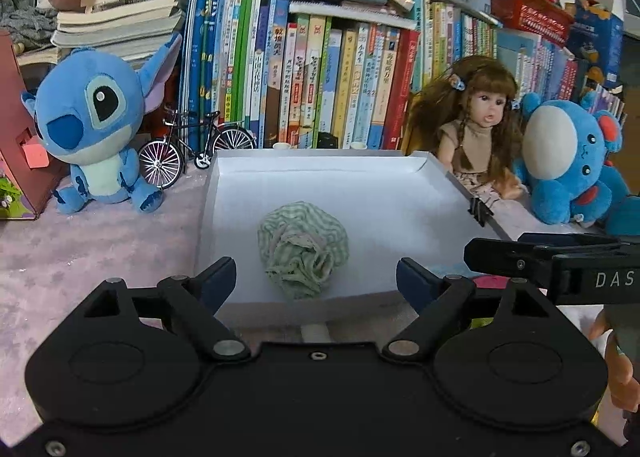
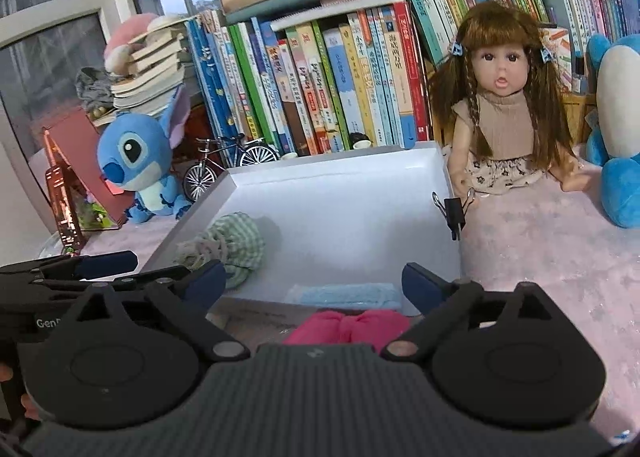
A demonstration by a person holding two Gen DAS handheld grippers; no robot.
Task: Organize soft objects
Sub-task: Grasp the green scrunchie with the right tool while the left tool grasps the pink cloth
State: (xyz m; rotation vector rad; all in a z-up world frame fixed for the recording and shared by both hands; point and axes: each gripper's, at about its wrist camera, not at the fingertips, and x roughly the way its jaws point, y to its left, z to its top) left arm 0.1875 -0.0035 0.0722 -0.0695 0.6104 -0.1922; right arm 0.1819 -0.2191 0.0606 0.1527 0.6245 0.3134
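A rolled green-checked cloth (image 1: 303, 249) lies inside the white shallow box (image 1: 320, 173), near its front left. My left gripper (image 1: 316, 277) is open and empty, its fingers on either side of the cloth, just short of it. In the right wrist view the same cloth (image 2: 230, 245) lies in the box (image 2: 352, 193), and a light blue folded cloth (image 2: 344, 294) lies at the box's front edge. A pink rolled cloth (image 2: 348, 327) lies just outside the box, under my right gripper (image 2: 314, 283), which is open and empty.
A blue Stitch plush (image 1: 94, 129) and a toy bicycle (image 1: 192, 145) stand left of the box. A doll (image 2: 506, 105) and a blue plush (image 1: 568, 161) sit to its right. A black binder clip (image 2: 454, 213) grips the box's right wall. Books line the back.
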